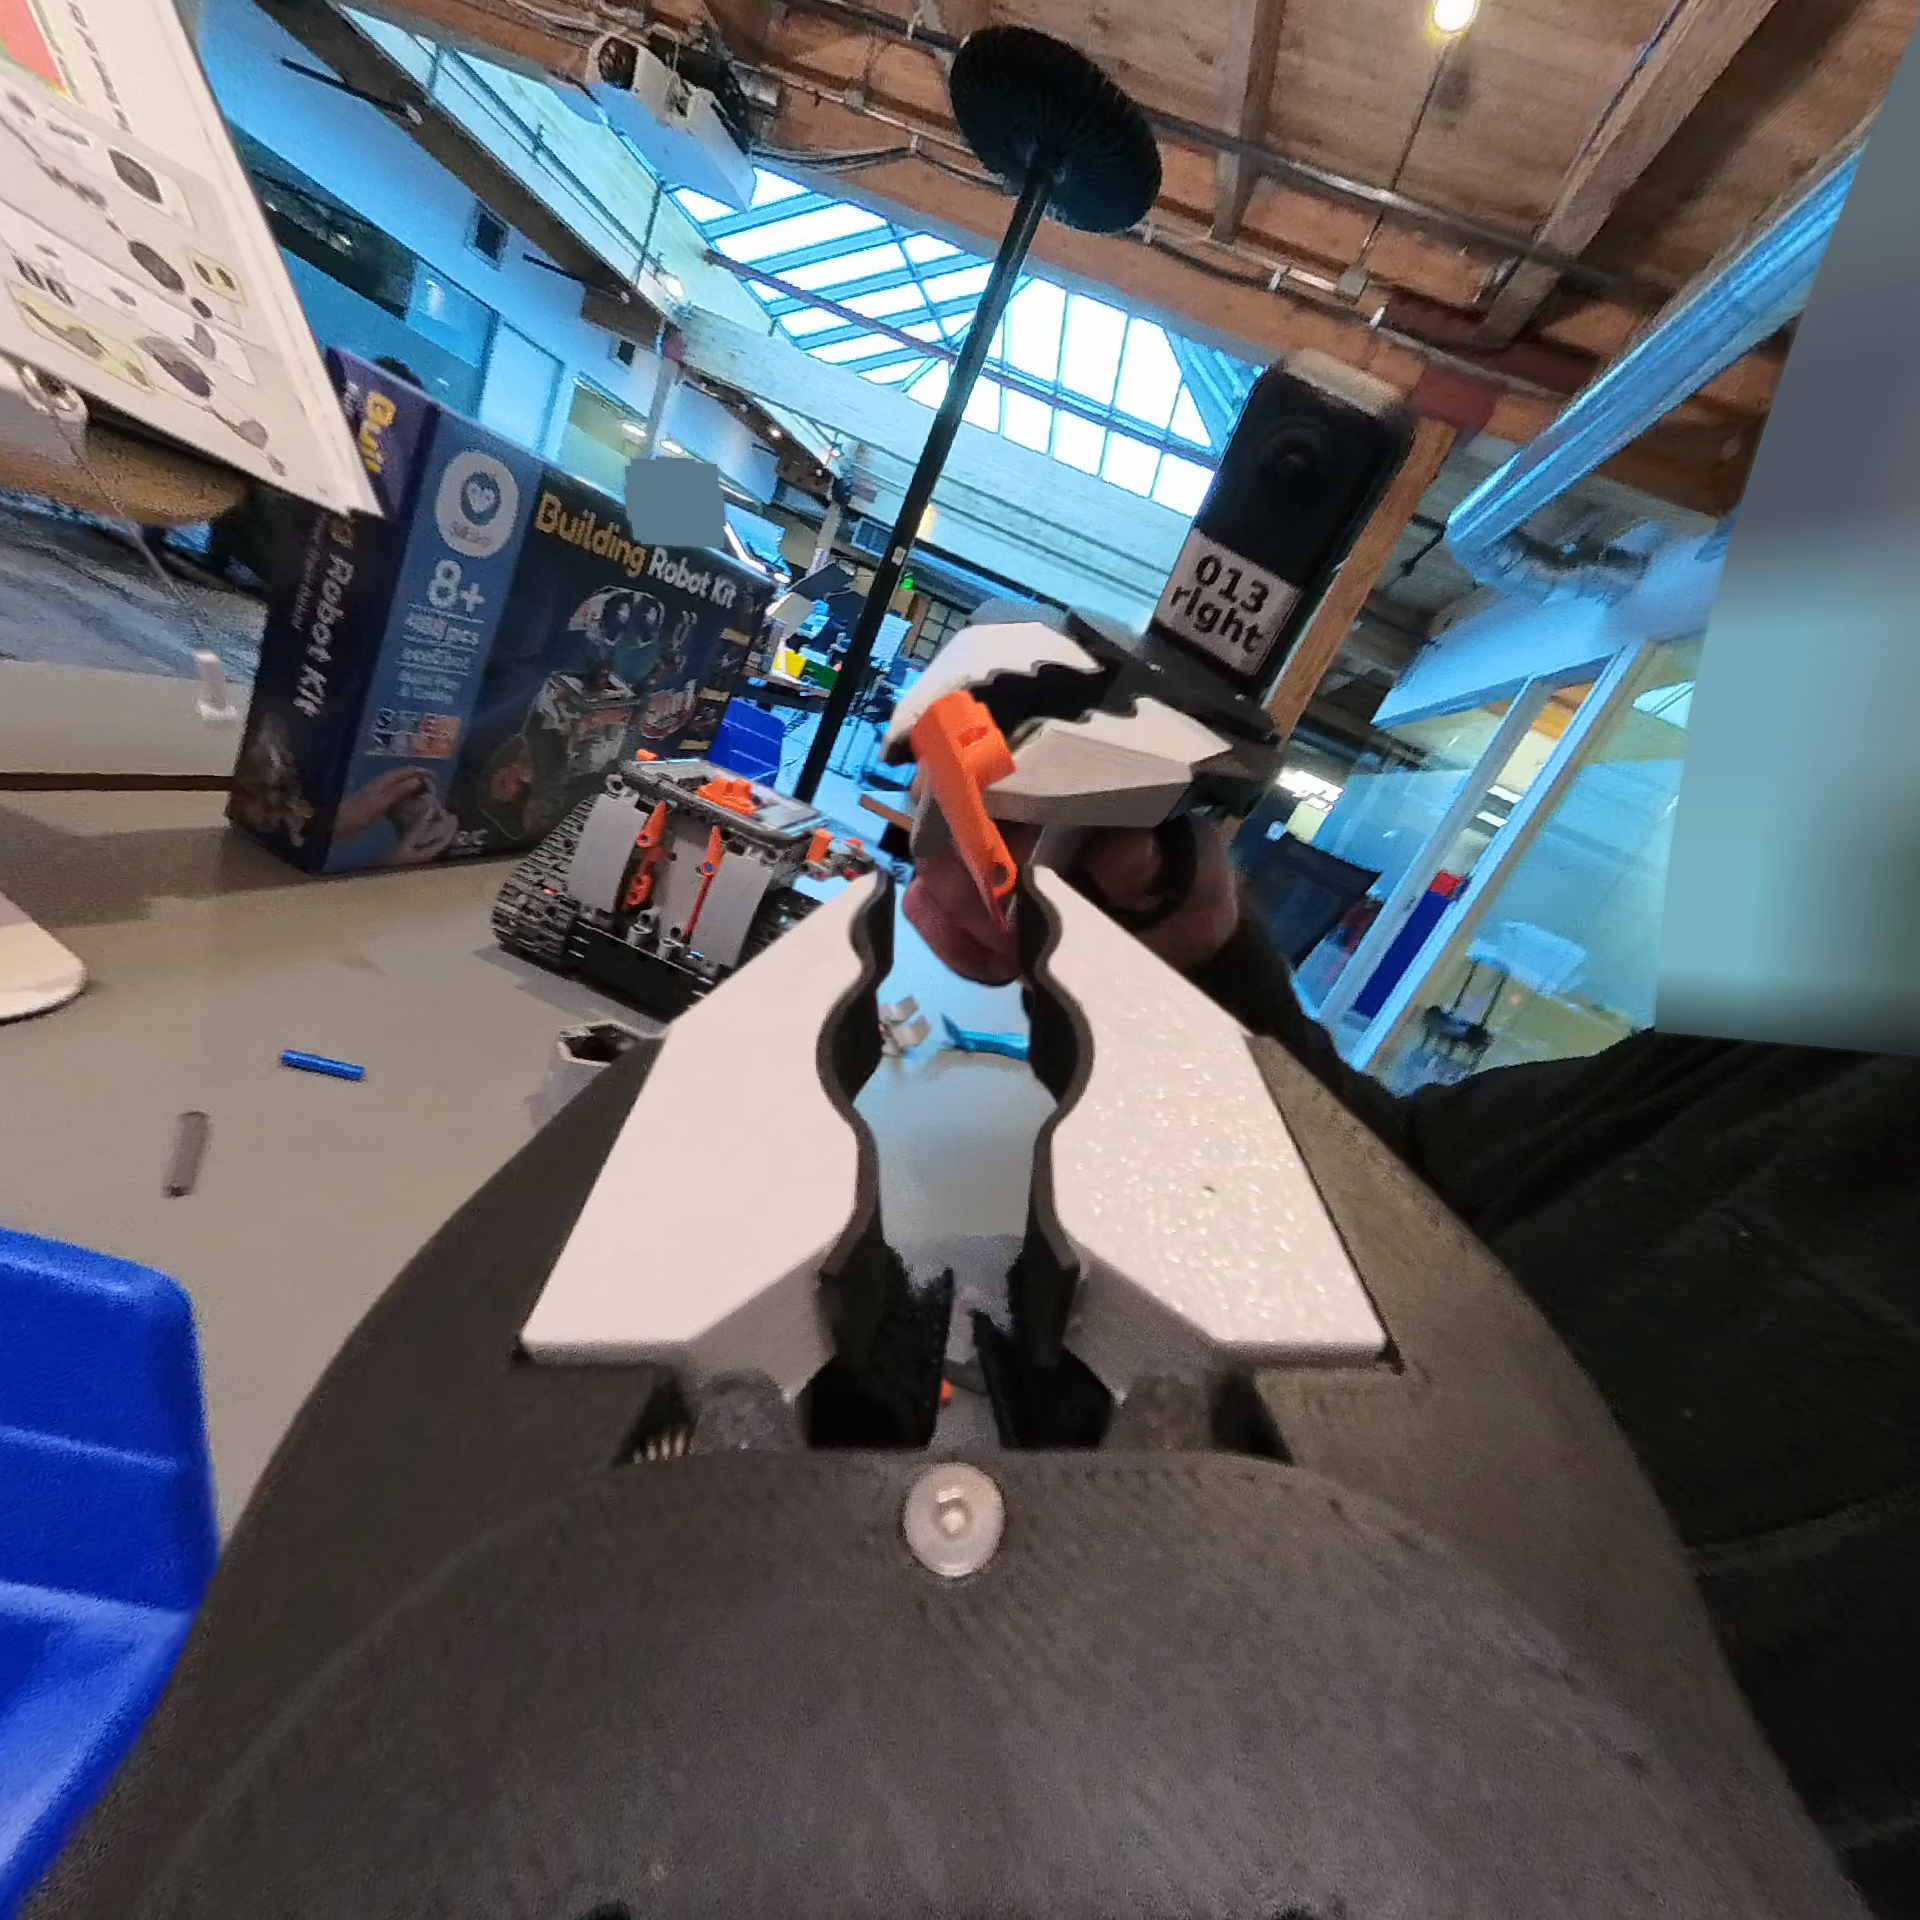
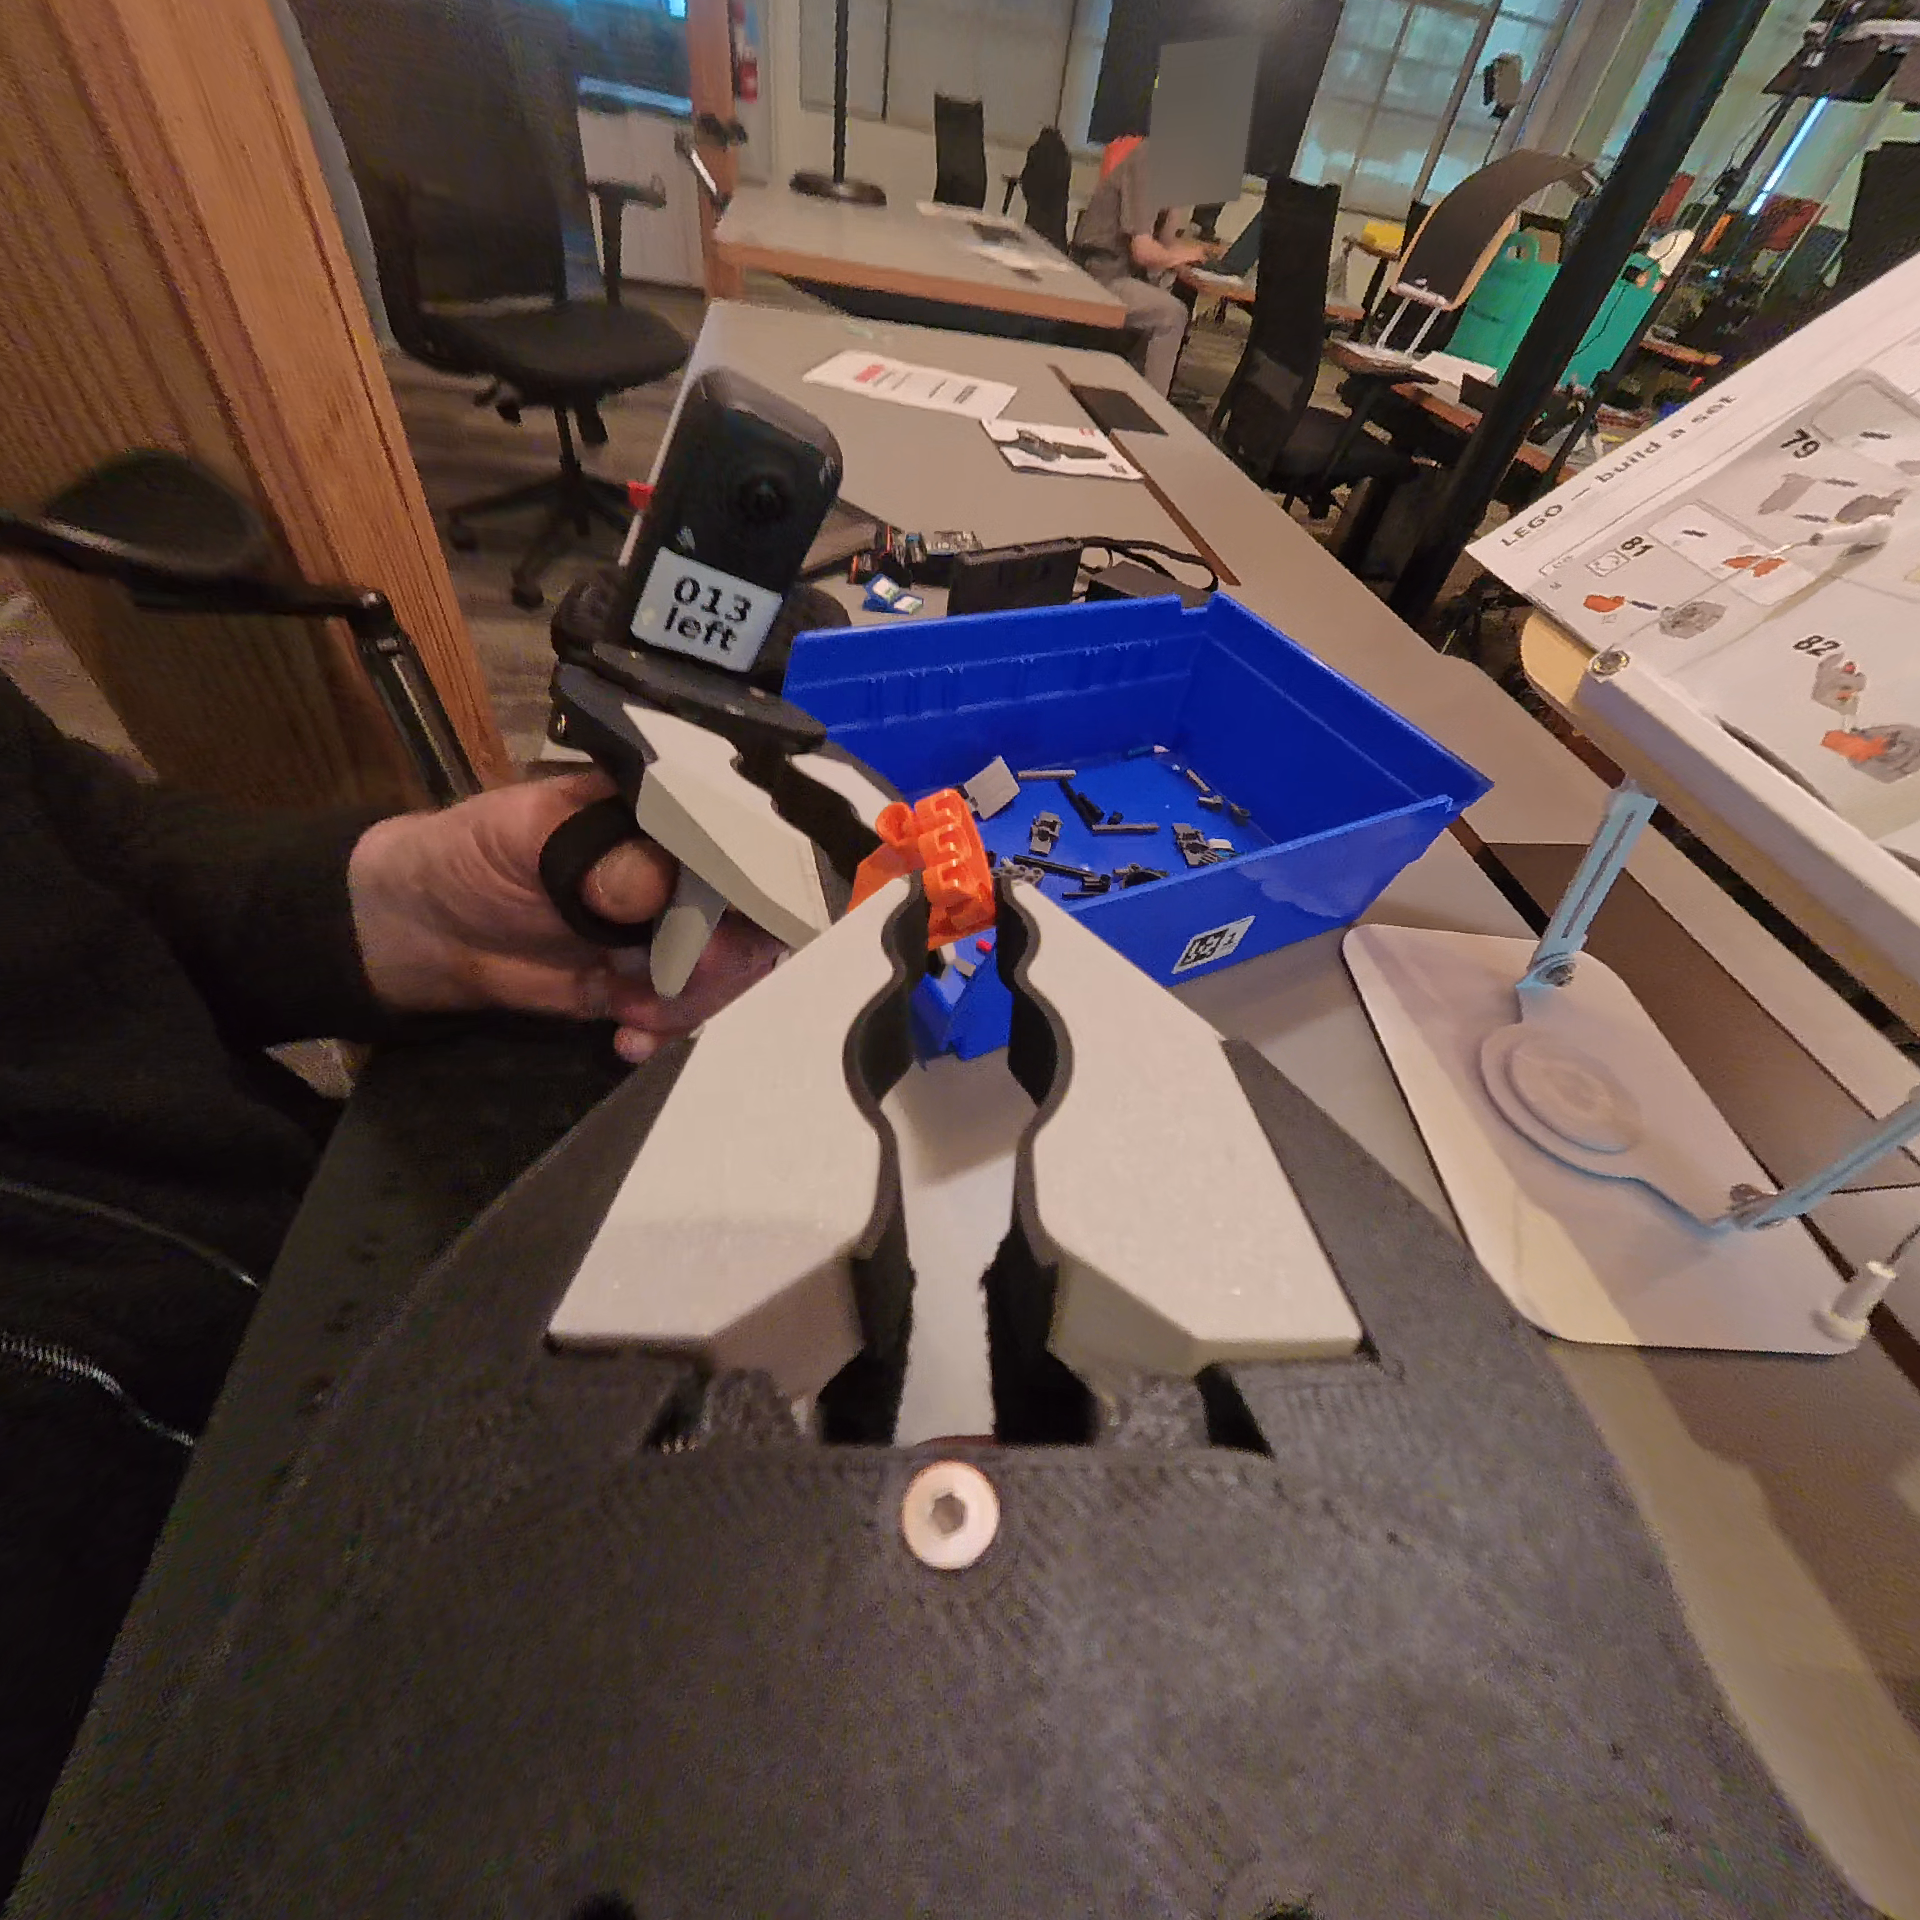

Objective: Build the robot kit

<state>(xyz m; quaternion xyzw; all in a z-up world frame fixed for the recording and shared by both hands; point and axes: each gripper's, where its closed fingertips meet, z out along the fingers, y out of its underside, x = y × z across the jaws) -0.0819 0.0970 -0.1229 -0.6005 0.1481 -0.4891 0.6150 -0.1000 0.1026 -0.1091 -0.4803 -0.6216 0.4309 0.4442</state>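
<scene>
An orange plastic building piece is held in the air between both grippers. In the left wrist view my left gripper has its tips closed around the piece's thin lower end. My right gripper comes in from the right and clamps the piece's thick upper end. In the right wrist view my right gripper is shut on the ridged orange piece, and my left gripper meets it from the left. A hand holds the left gripper's handle.
A tracked grey robot model and its kit box stand on the grey table. A blue bin holds several small dark parts. An instruction booklet sits on a white stand. A blue pin and a dark pin lie loose. The tips of both grippers are at nearly the same place.
</scene>
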